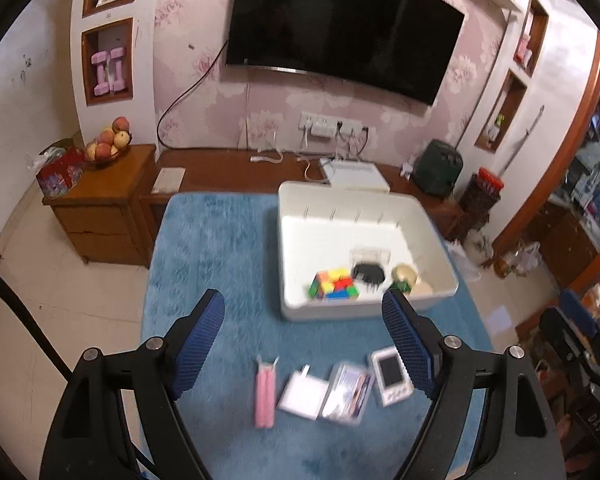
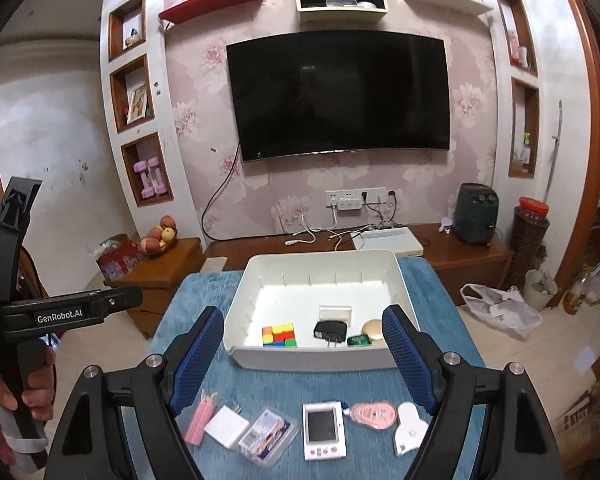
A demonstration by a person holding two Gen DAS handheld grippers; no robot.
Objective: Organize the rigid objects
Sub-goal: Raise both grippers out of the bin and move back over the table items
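**Both hand-held grippers open above the blue tabletop**

The left hand-held gripper [image 1: 303, 322] and right hand-held gripper [image 2: 303, 340] stand spread wide, empty. Centre frame, the white rectangular plastic bin [image 2: 312, 356] holds a multicoloured puzzle cube [image 2: 280, 335], a black plug adapter [image 2: 330, 332] and a round beige piece [image 2: 372, 329]. Along the lower edge — on the blue plush tabletop [image 2: 280, 384] — lie pink sticks [image 2: 201, 420], a white square charger [image 2: 225, 426], a clear case [image 2: 265, 436] and a white handheld game [image 2: 323, 431].

Left tool [image 1: 303, 334] jaws wide apart, empty, right tool [image 2: 303, 350] likewise, hand [image 2: 4, 386] gripping left handle

"GenRobot.AI" on left tool [image 2: 60, 316]
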